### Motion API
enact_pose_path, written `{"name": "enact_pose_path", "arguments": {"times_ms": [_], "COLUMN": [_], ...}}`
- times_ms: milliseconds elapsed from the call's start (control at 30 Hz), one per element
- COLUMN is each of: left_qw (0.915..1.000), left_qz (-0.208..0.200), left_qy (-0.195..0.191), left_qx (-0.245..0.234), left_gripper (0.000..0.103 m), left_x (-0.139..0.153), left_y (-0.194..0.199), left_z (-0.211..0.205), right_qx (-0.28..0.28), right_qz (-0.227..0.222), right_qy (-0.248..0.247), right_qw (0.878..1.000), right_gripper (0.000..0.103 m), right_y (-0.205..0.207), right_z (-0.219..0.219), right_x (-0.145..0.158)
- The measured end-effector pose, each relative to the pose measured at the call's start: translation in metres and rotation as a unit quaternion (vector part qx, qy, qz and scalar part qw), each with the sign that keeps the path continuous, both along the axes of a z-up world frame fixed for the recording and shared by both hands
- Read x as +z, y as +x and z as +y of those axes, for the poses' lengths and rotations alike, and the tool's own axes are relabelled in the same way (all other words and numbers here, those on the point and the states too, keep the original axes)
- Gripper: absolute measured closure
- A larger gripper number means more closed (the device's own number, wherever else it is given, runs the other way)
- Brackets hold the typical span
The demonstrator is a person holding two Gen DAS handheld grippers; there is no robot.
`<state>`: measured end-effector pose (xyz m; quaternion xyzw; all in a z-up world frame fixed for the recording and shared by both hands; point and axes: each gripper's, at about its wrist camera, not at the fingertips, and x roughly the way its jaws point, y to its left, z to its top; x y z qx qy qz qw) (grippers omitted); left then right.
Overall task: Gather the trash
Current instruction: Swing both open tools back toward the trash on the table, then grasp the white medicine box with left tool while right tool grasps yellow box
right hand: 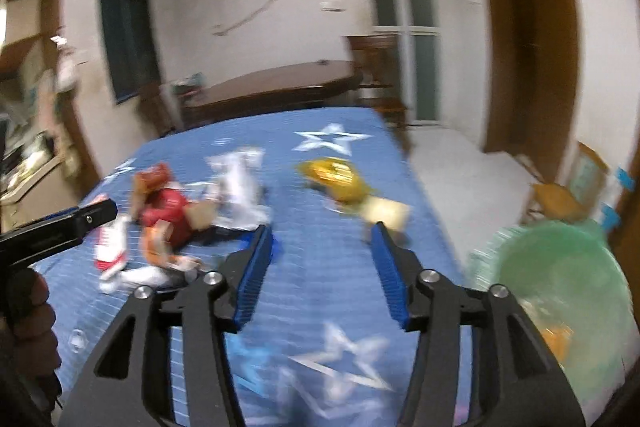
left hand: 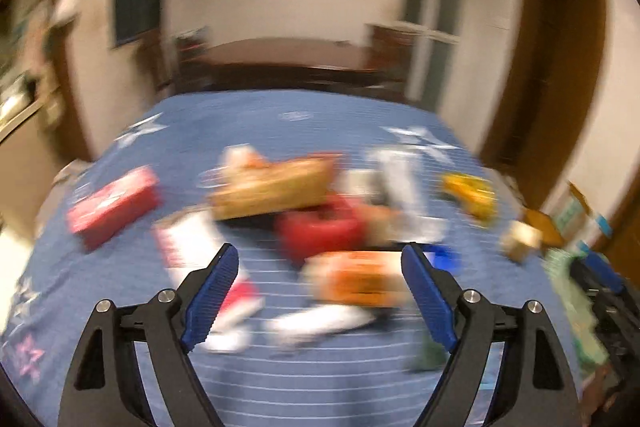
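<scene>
The trash is scattered across the middle of the blue star-patterned bedspread [left hand: 280, 115] in front of you, all of it blurred. In your left wrist view a tan box [left hand: 276, 187] lies at the centre of the litter, with a crumpled red wrapper [left hand: 320, 227] just in front of it and an orange packet [left hand: 356, 279] nearer still. A red box [left hand: 114, 207] sits apart to the left, a white-and-red carton [left hand: 188, 239] lies just ahead of your left finger, white packaging [left hand: 404, 183] lies to the right of the tan box, and a yellow wrapper [left hand: 472, 195] lies near the bed's right side.

The green bin [right hand: 560, 291] stands off the bed's right edge, close beside your right gripper [right hand: 322, 227]. Something orange shows inside it, but the blur hides what it is.

Your left gripper [left hand: 320, 251] has its jaws spread wide with nothing between them, hovering over the orange packet. Your right gripper's jaws are also apart and empty, over bare bedspread just short of a pale scrap [right hand: 388, 211].

In the right wrist view your left hand [right hand: 28, 323] appears at the far left edge.
</scene>
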<state>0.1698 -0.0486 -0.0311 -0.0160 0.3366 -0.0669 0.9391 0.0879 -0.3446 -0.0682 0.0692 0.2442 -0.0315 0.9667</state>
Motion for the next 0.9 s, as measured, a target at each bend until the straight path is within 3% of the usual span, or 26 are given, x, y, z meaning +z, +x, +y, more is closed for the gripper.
{"name": "enact_pose_path", "arguments": {"times_ms": [167,300,433,533,733,900], "left_qw": [0.9952,0.9918,0.9913,0.9904,0.9829,0.9844], "left_qz": [0.062,0.103,0.117,0.125,0.17,0.159], "left_qy": [-0.012,-0.026,-0.008,-0.002,-0.009,-0.002], "left_qx": [0.075,0.071,0.06,0.059,0.069,0.075], "left_gripper": [0.016,0.015,0.013,0.011,0.011,0.012], "left_x": [-0.018,-0.038,-0.05,-0.057,-0.082,-0.085], "left_y": [0.034,0.05,0.067,0.081,0.114,0.117], "left_z": [0.087,0.1,0.084,0.077,0.072,0.071], "right_qx": [0.117,0.221,0.299,0.344,0.422,0.446], "right_qz": [0.019,0.05,0.103,0.144,0.198,0.24], "right_qy": [-0.002,-0.023,-0.055,-0.047,-0.086,-0.147], "right_qw": [0.993,0.974,0.947,0.927,0.88,0.849], "right_gripper": [0.023,0.006,0.006,0.006,0.006,0.006], "right_y": [0.056,0.111,0.168,0.199,0.229,0.241], "right_z": [0.044,0.079,0.111,0.125,0.165,0.186], "right_x": [0.02,0.034,0.035,0.033,0.019,0.002]}}
